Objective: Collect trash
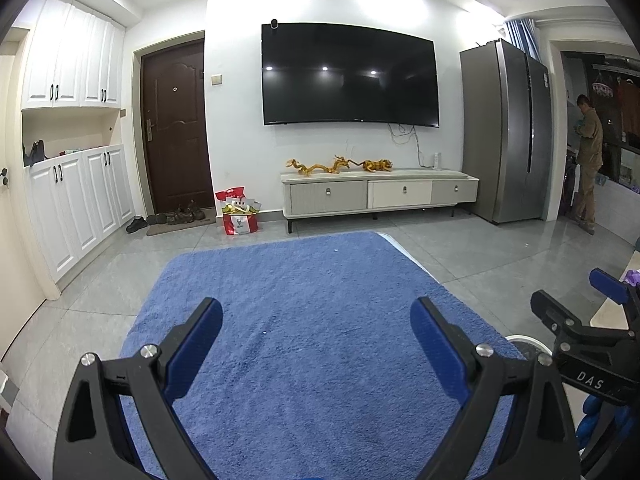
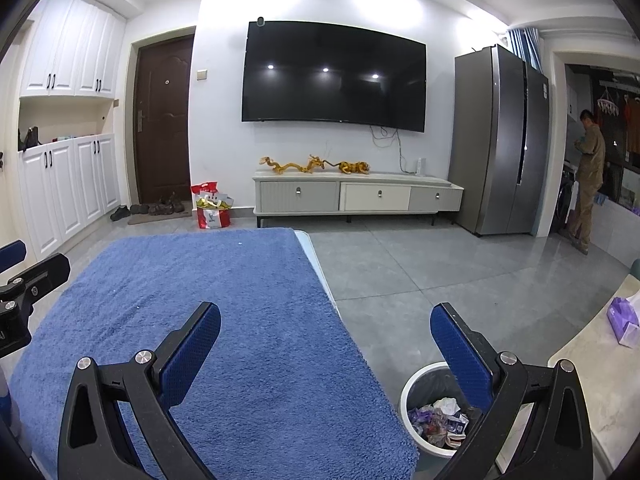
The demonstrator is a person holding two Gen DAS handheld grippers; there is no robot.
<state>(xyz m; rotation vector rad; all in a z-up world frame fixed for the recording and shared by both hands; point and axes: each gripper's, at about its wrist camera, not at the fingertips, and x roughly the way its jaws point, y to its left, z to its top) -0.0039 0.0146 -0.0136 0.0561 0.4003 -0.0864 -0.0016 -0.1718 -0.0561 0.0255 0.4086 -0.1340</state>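
Observation:
A white trash bin (image 2: 416,390) with a dark liner stands on the floor right of the blue-covered table (image 2: 224,320); crumpled wrappers and paper (image 2: 438,420) lie inside it. My right gripper (image 2: 325,322) hangs open over the table's right edge with nothing between its fingers, its right finger above the bin. My left gripper (image 1: 316,316) is open and empty over the blue cloth (image 1: 320,340). In the left wrist view the right gripper (image 1: 576,304) shows at the far right, and a sliver of the bin rim (image 1: 520,339) peeks out beside it.
A purple tissue pack (image 2: 622,320) lies on a pale counter (image 2: 592,352) at the right. Ahead are grey floor tiles, a TV cabinet (image 2: 356,196), a red bag (image 2: 212,208) by the door, a fridge (image 2: 500,140). A person (image 2: 588,176) stands in the far right doorway.

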